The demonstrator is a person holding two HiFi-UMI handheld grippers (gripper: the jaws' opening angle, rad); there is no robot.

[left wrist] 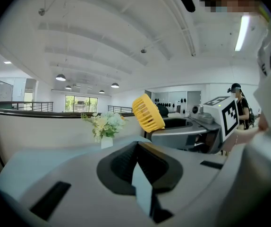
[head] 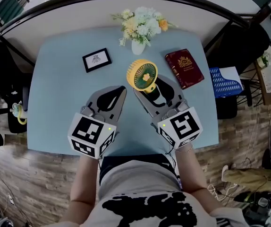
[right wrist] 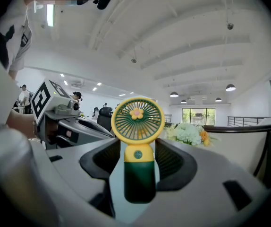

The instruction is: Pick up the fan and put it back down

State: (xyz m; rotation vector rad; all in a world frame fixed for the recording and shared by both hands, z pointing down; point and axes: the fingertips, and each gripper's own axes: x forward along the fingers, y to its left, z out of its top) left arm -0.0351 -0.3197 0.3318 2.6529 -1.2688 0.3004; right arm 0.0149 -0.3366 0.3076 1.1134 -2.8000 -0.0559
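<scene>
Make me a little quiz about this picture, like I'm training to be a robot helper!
1. True or false: the right claw grips the fan by its handle.
2. In the head view, what lies to the right of the fan? A) a red book B) a picture frame C) a cup
3. Fill in: the flowers stand in a white ____.

Key: 1 true; 2 A; 3 vase.
</scene>
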